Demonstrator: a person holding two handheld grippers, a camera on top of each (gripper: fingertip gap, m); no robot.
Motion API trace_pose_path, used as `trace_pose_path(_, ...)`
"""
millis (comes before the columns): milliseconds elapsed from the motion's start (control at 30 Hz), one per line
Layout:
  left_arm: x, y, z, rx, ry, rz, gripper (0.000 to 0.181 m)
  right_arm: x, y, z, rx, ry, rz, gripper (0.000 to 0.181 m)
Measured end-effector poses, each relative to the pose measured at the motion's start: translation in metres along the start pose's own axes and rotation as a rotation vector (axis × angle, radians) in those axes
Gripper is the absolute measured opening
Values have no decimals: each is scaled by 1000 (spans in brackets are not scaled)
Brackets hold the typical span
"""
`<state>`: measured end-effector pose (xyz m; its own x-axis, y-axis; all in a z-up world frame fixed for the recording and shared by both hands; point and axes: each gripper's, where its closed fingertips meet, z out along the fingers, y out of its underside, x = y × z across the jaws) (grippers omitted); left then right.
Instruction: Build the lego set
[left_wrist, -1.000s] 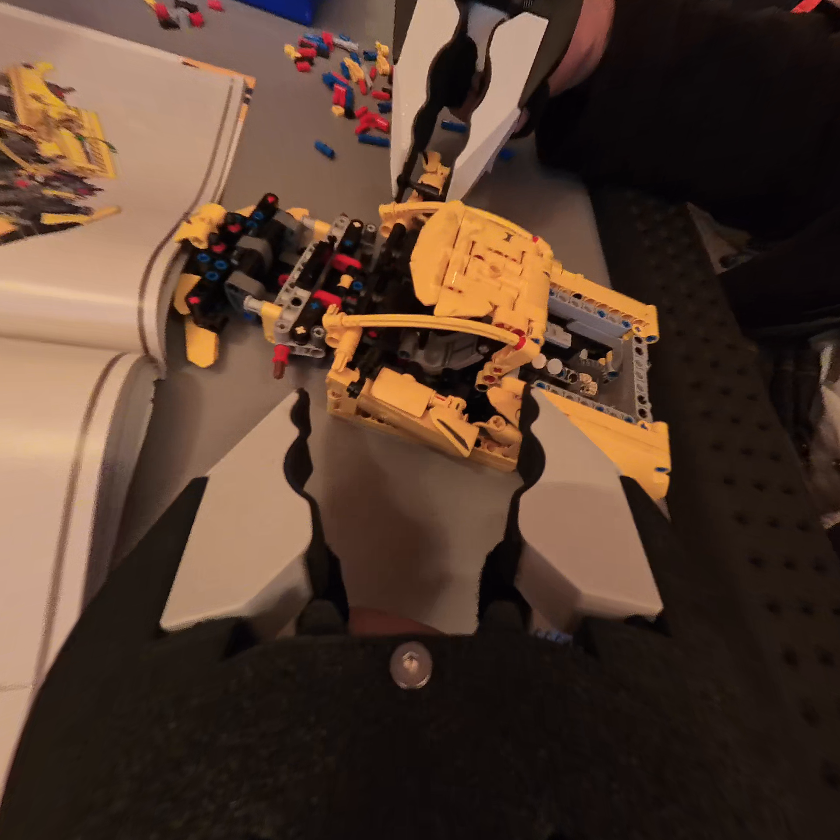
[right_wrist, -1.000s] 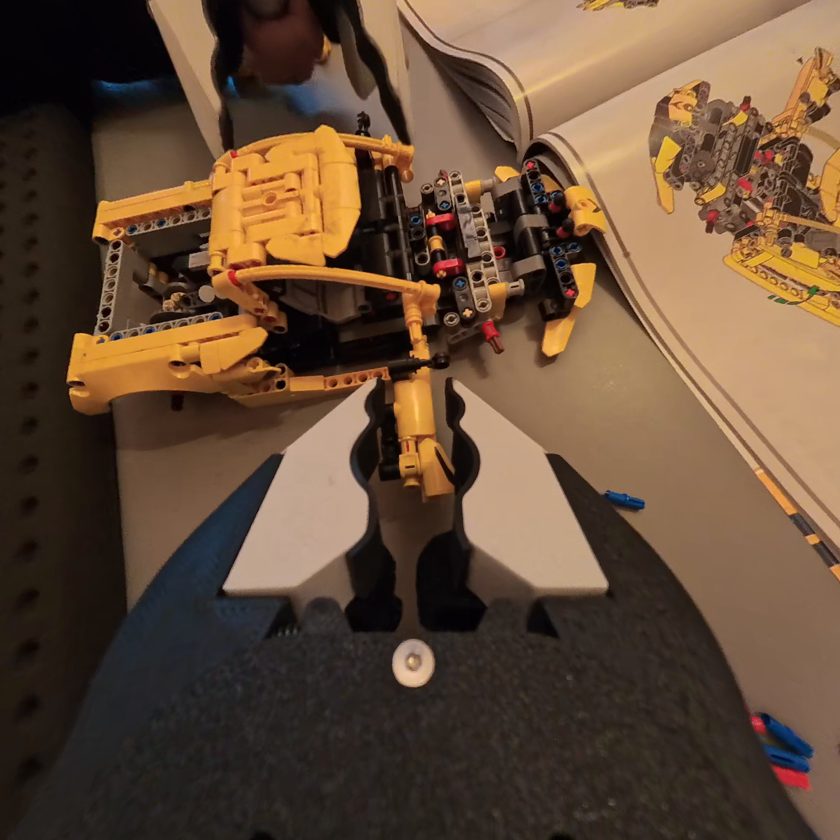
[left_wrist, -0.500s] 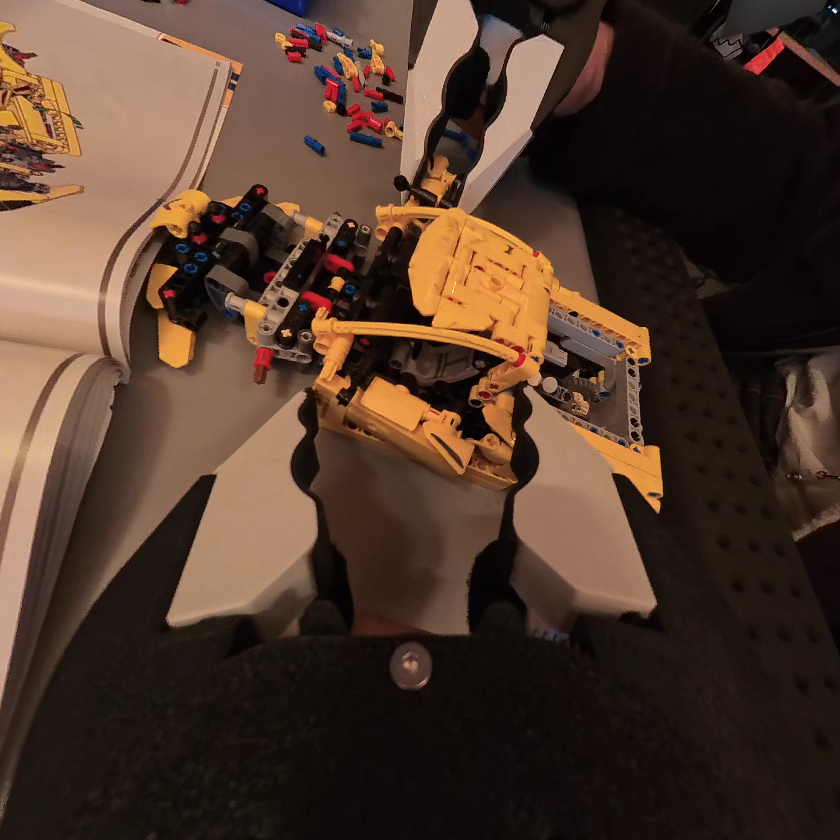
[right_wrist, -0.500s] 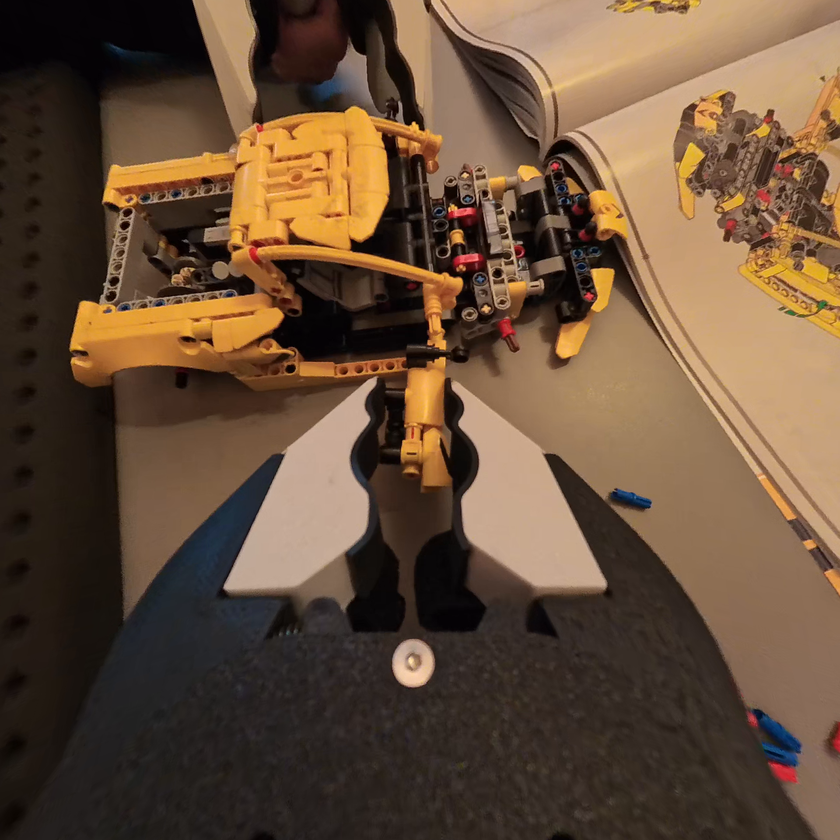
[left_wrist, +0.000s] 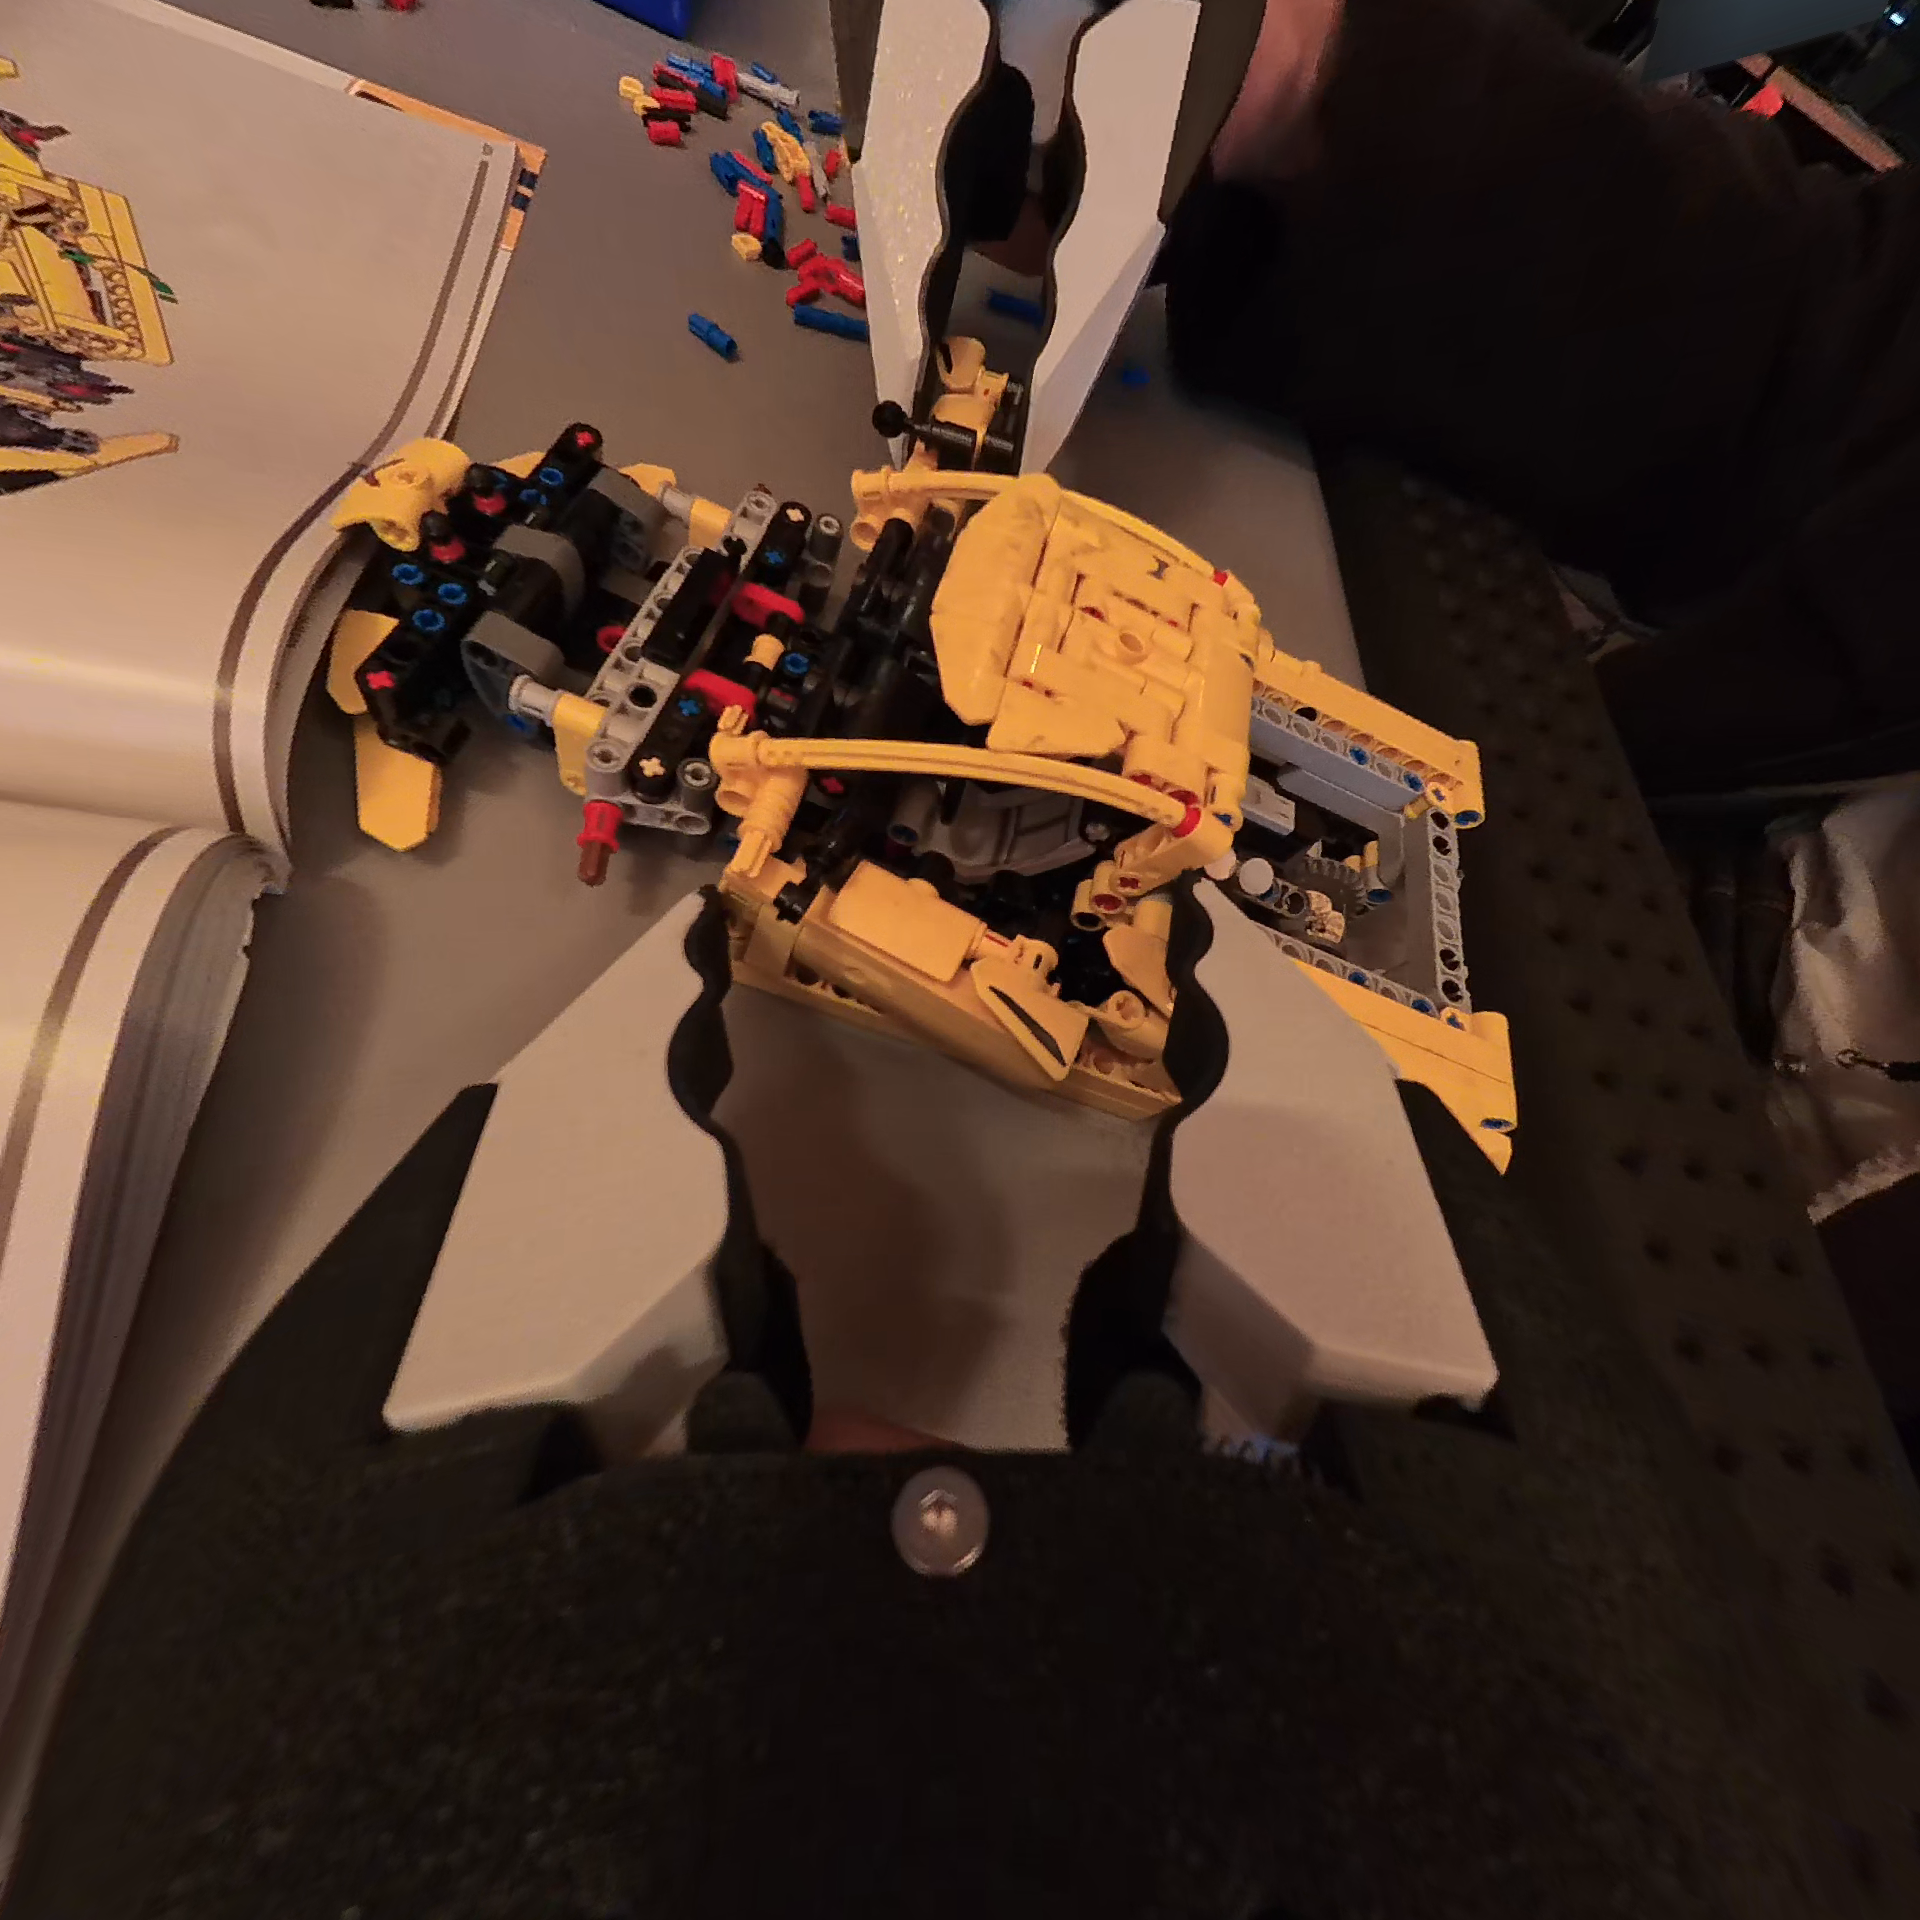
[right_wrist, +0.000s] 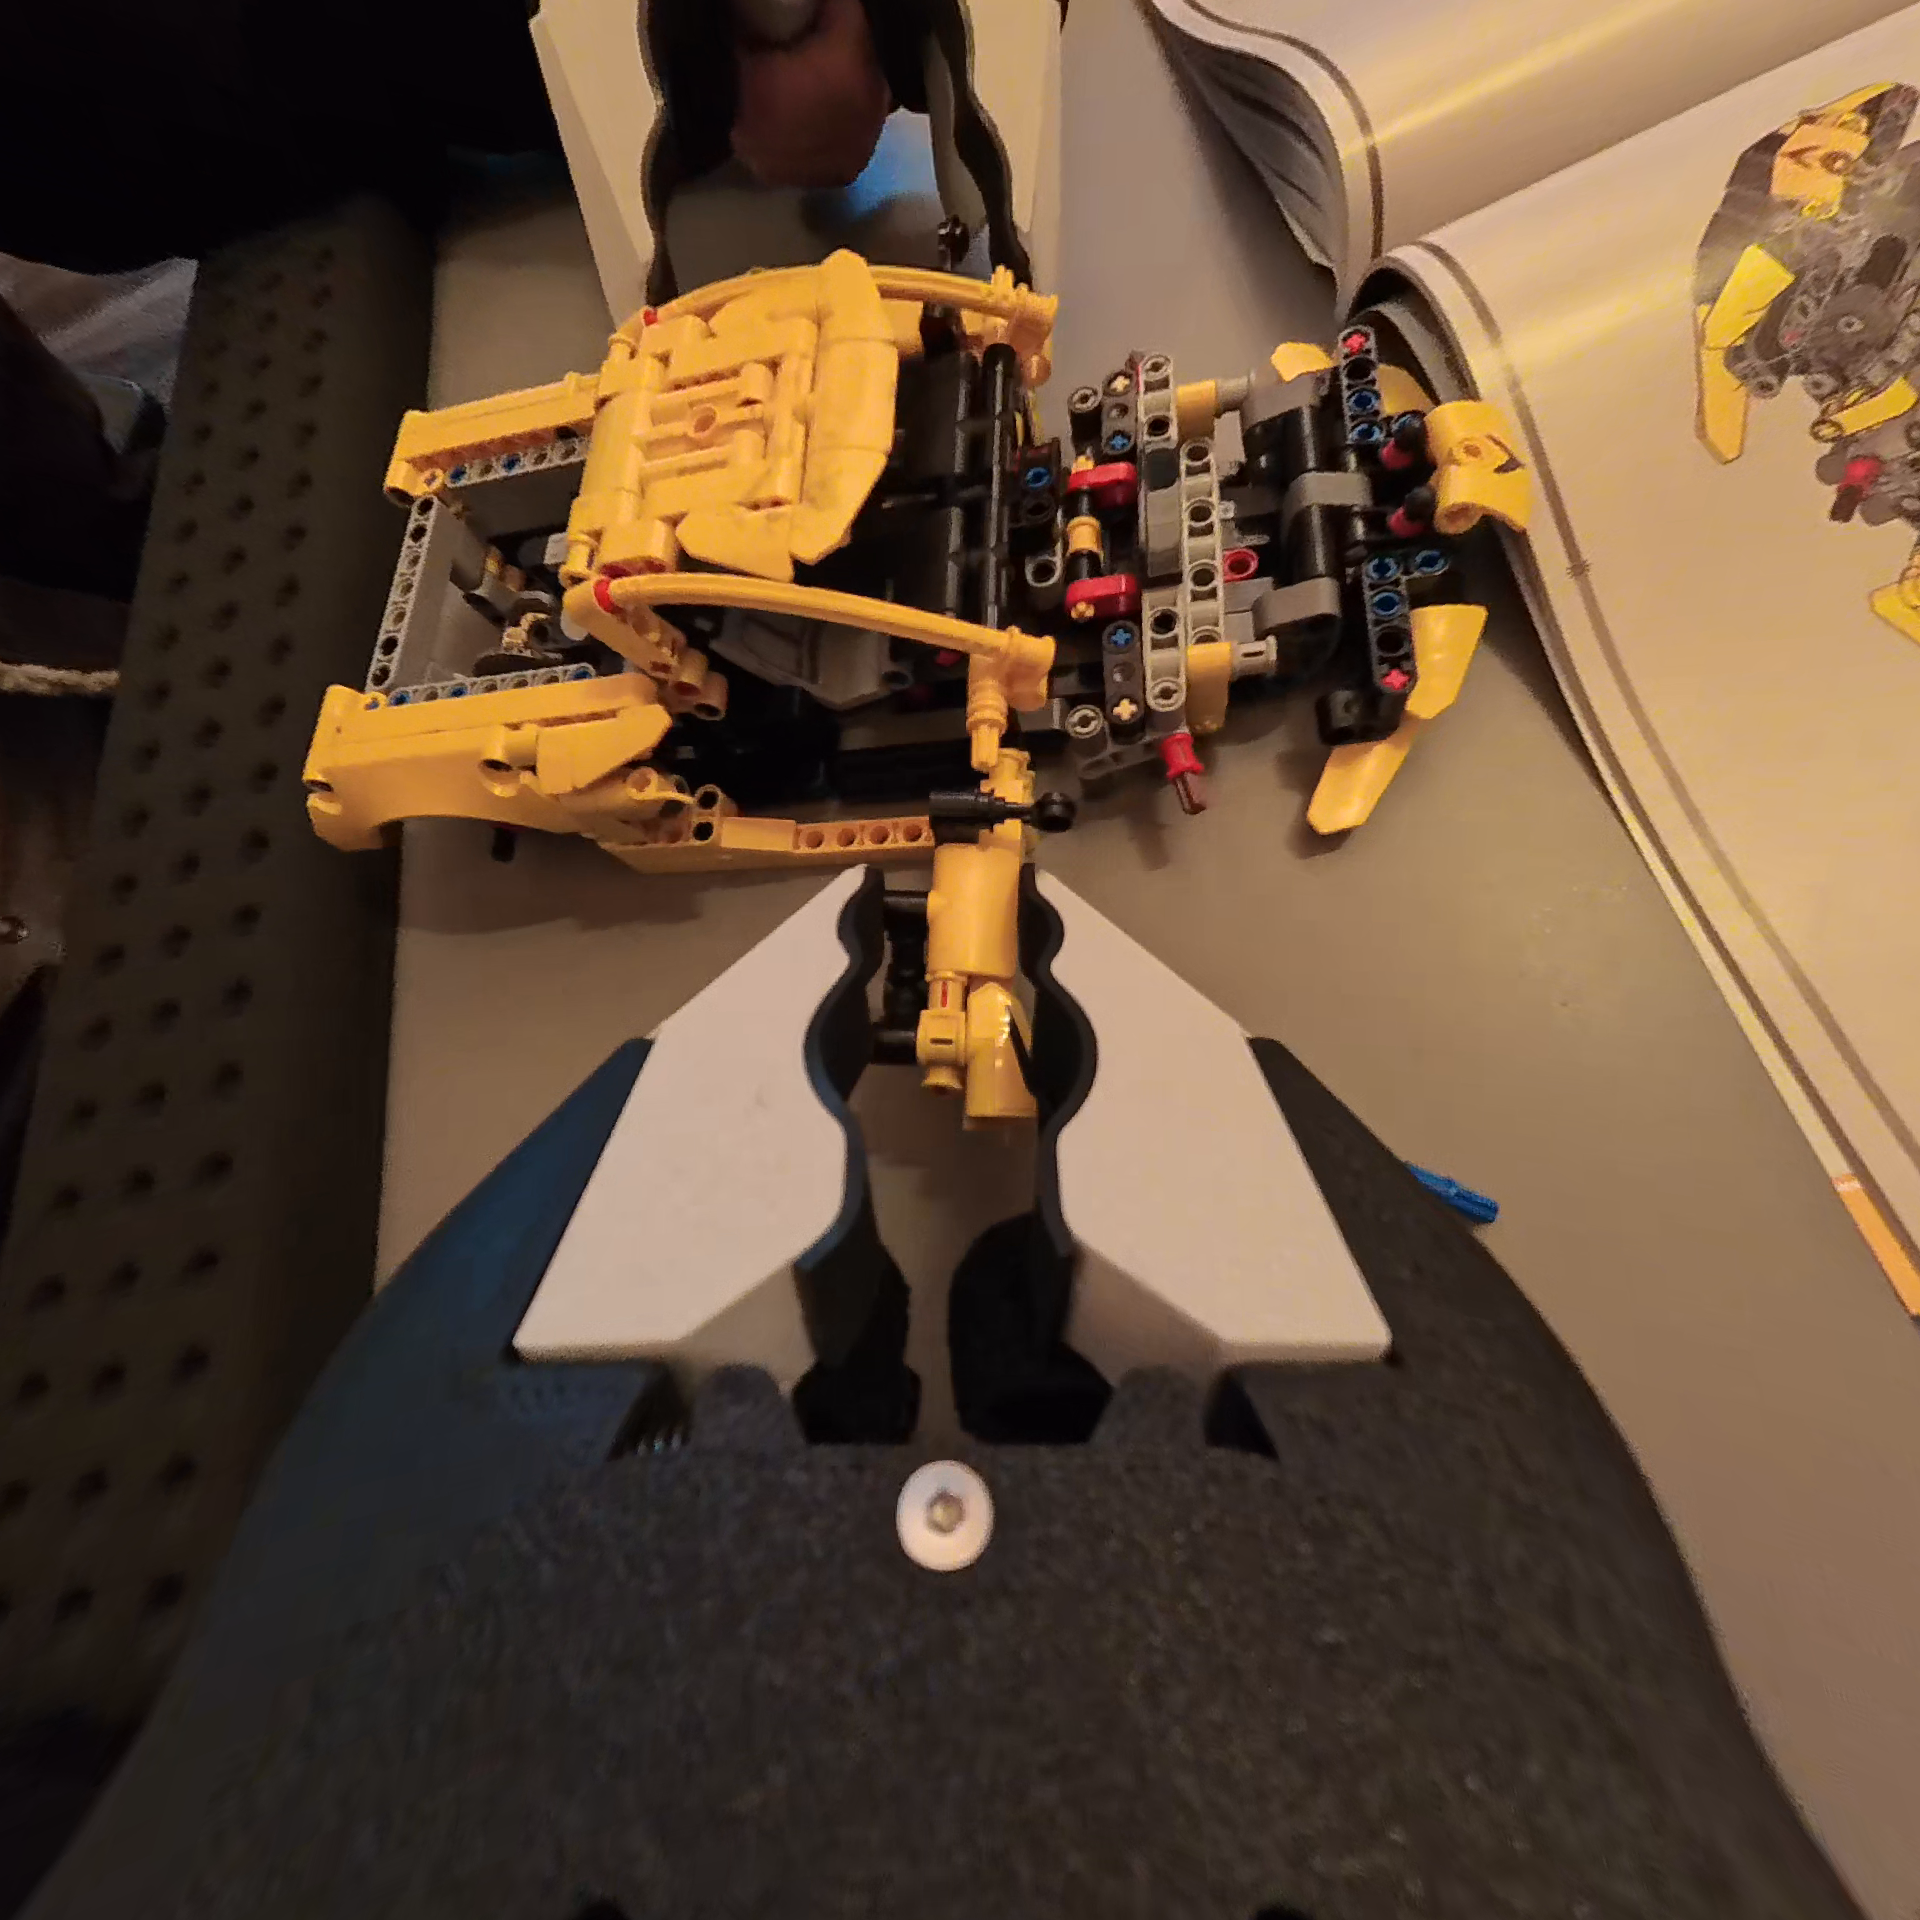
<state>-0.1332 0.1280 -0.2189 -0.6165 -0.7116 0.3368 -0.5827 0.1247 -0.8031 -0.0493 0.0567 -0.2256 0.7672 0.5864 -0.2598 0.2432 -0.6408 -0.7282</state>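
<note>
The yellow and black lego vehicle model lies on the grey table; it also shows in the right wrist view. My left gripper is open wide, with its fingertips on either side of the model's near yellow side panel. My right gripper is shut on a small yellow and black sub-assembly, whose front end meets the model's side by a black pin. In the left wrist view the right gripper comes in from the far side with that sub-assembly.
The open instruction booklet lies against the model's front end, and shows in the right wrist view. Loose red, blue and yellow pieces lie at the back. A blue pin lies by my right gripper. A dark perforated mat borders the table. The tips of one gripper are about 12 cm away from the tips of the other.
My right gripper has pushed the yellow sub-assembly up against the model's side. My left gripper has moved forward so that its fingers now flank the model's near side.
</note>
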Motion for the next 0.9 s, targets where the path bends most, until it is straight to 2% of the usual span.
trace_pose_path(267,0,0,0,-7,3,3,84,0,-2,1,-91,64,-93,24)
trace_pose_path(367,1,0,1,-10,6,5,84,0,-2,1,-125,37,-77,24)
trace_pose_path(533,2,0,1,-16,9,6,84,1,-3,1,-112,-72,2,24)
trace_pose_path(800,2,1,2,-32,13,9,84,2,-6,3,-47,-30,-36,24)
trace_pose_path(900,2,1,2,-39,13,11,84,2,-7,3,-25,-66,50,24)
